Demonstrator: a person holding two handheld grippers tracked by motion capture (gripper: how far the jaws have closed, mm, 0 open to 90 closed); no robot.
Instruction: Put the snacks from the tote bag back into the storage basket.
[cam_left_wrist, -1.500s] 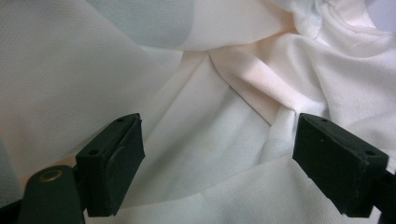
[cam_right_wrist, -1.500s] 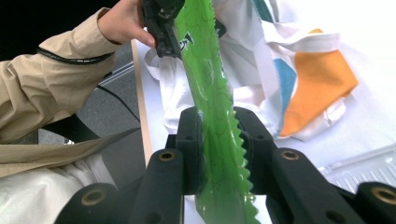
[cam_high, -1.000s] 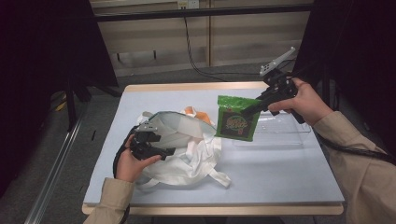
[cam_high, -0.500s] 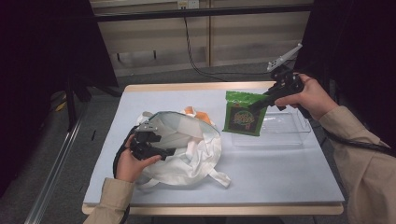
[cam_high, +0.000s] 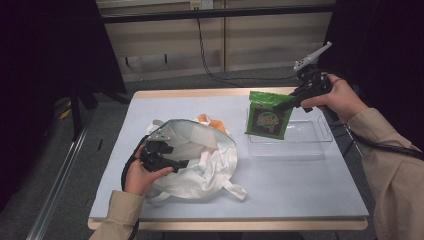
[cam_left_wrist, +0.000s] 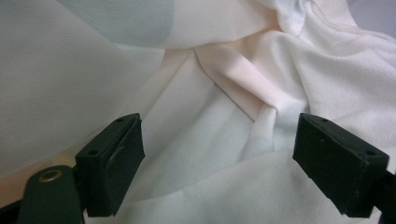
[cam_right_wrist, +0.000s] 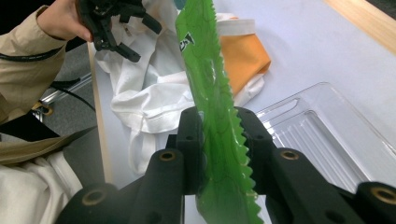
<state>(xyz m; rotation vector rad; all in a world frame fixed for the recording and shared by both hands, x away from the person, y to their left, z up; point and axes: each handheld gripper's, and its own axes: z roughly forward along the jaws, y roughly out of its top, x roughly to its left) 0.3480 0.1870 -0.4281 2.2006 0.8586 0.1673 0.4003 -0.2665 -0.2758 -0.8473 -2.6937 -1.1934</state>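
Observation:
A green snack packet (cam_high: 267, 117) hangs upright over the left end of a clear plastic tray (cam_high: 305, 137). My right gripper (cam_high: 280, 104) is shut on the packet's top edge. In the right gripper view the packet (cam_right_wrist: 205, 70) stands pinched between the two black jaws (cam_right_wrist: 219, 135), with the tray (cam_right_wrist: 327, 135) below it. My left gripper (cam_high: 175, 161) rests at the mouth of a white cloth bag (cam_high: 205, 160). In the left gripper view its jaws stand wide apart, with the bag's fabric (cam_left_wrist: 187, 116) behind them and nothing pinched.
An orange item (cam_high: 210, 121) lies at the far rim of the bag, between bag and tray. The pale tabletop (cam_high: 300, 190) has a wooden edge. A black cable (cam_high: 210, 60) runs along the floor behind the table.
My right gripper has carried the green packet to the right, away from the bag and over the tray. The left gripper and the bag have stayed put.

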